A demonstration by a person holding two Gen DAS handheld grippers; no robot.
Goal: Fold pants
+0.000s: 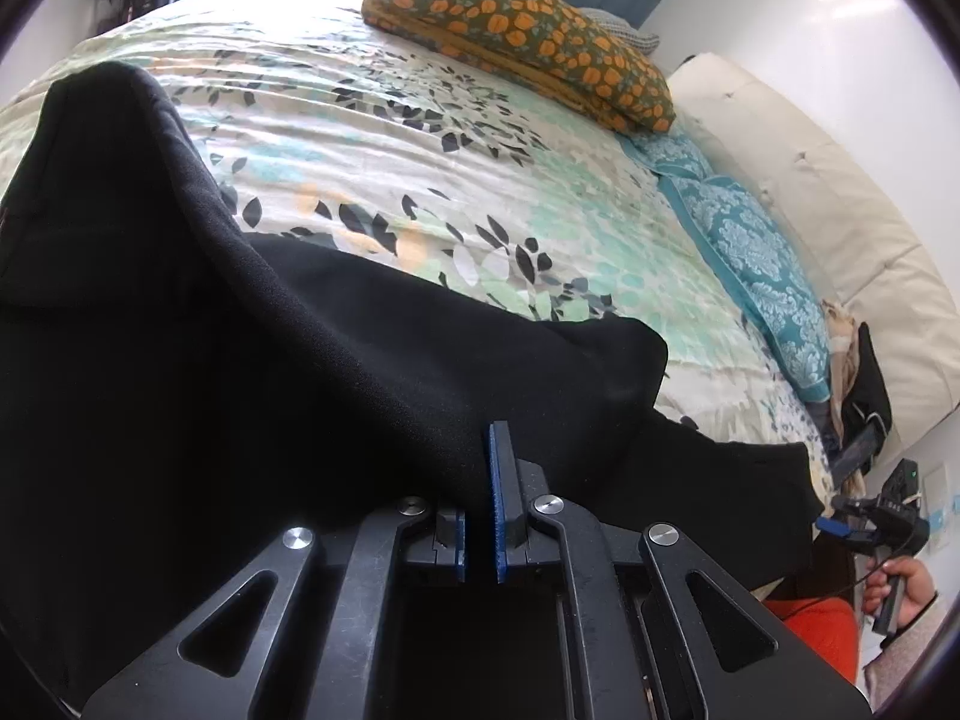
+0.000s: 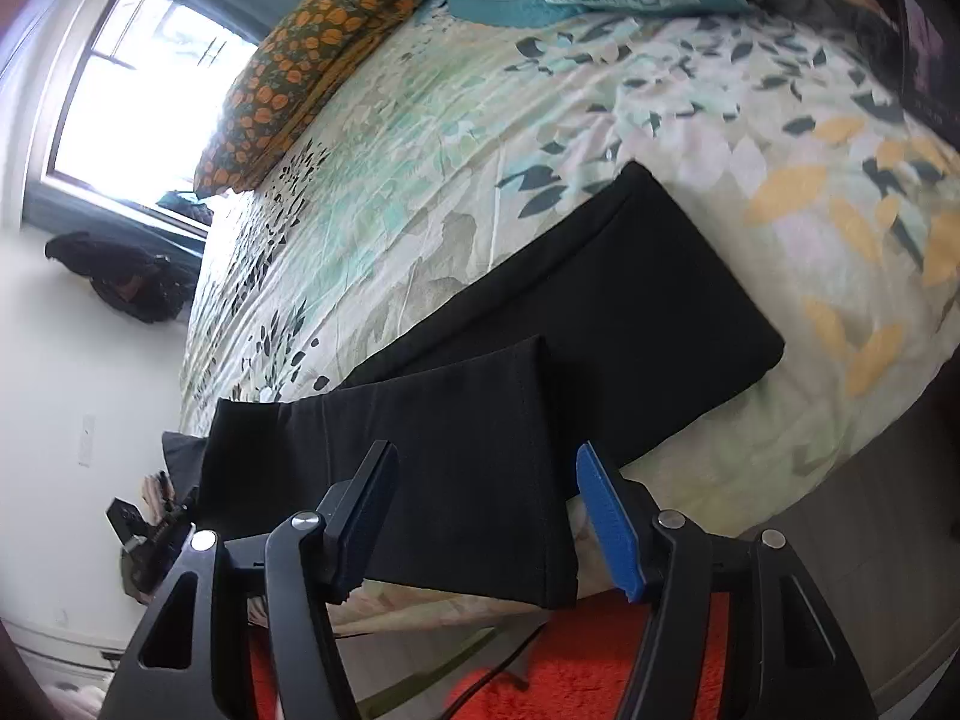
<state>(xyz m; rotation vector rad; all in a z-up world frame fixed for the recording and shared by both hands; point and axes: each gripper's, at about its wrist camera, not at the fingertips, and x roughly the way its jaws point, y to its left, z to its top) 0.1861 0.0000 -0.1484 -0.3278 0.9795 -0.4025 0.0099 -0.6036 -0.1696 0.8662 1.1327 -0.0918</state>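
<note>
Our left tongs (image 1: 480, 516) are clamped shut on a fold of the black pants (image 1: 336, 360); the cloth runs down between the 2 blue pads and drapes up and away to the left in a raised peak. Our right tongs (image 2: 486, 516) stand open, with a leg end of the pants (image 2: 456, 480) lying between the fingers but not pinched, since neither pad presses on it. In the left view we can also see the right tongs (image 1: 864, 519) small at the far right edge, held in a hand (image 1: 906, 591), beside the trailing end of the pants.

We judge the pants light, soft and limp: they sag wherever they are not carried, and they should slide easily over the flowered bedspread (image 1: 480, 180). They will not hold a shape by themselves, so the best holds are at corners and hemmed edges, where the cloth is doubled and less likely to slip out.

The pants lie along the near edge of the bed, already doubled in part: in the right view 1 flat layer (image 2: 660, 288) stretches out ahead on the bedspread, and a 2nd layer lies over it closer to us, its hem hanging just past the bed edge above the orange rug (image 2: 570, 678).
</note>
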